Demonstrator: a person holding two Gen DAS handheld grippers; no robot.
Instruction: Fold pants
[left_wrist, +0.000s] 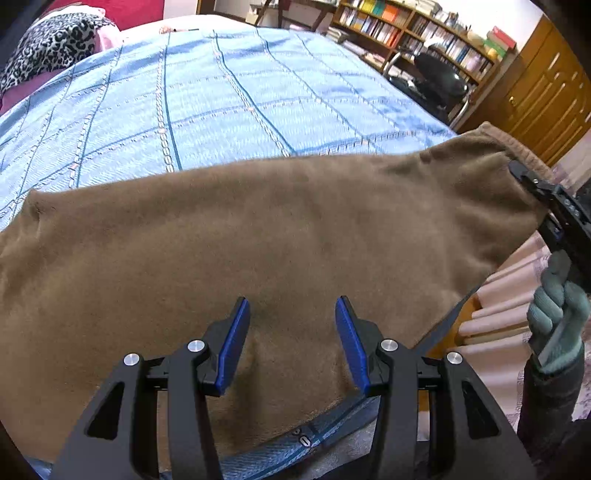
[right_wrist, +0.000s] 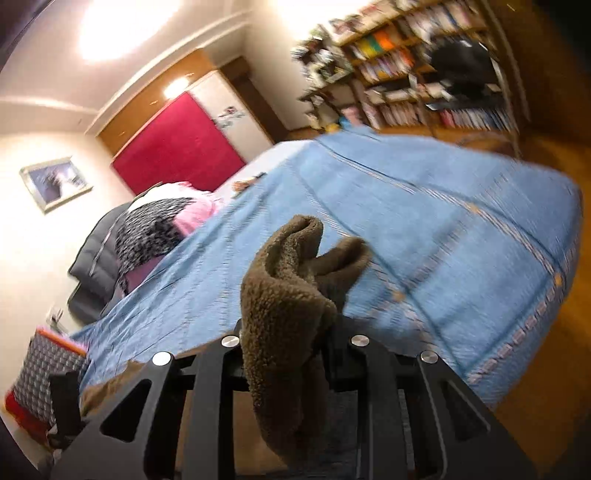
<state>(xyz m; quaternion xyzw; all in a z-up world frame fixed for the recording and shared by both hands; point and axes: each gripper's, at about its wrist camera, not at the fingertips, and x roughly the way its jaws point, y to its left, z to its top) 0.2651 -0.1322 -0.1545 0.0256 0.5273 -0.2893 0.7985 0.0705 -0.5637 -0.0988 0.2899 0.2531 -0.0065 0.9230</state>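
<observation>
My right gripper (right_wrist: 295, 332) is clamped on the brown pants (left_wrist: 258, 240) at the bed's (left_wrist: 221, 92) right edge; my left gripper (left_wrist: 291, 332) hovers open above them.

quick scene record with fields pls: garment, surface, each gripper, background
garment: brown fleece pants, spread across the bed, one end lifted
surface: blue patterned bedspread
left gripper: open, blue pads over the fabric, not pinching
right gripper: shut on the pants' end, fabric bunched between the fingers
background: bookshelf, black chair
</observation>
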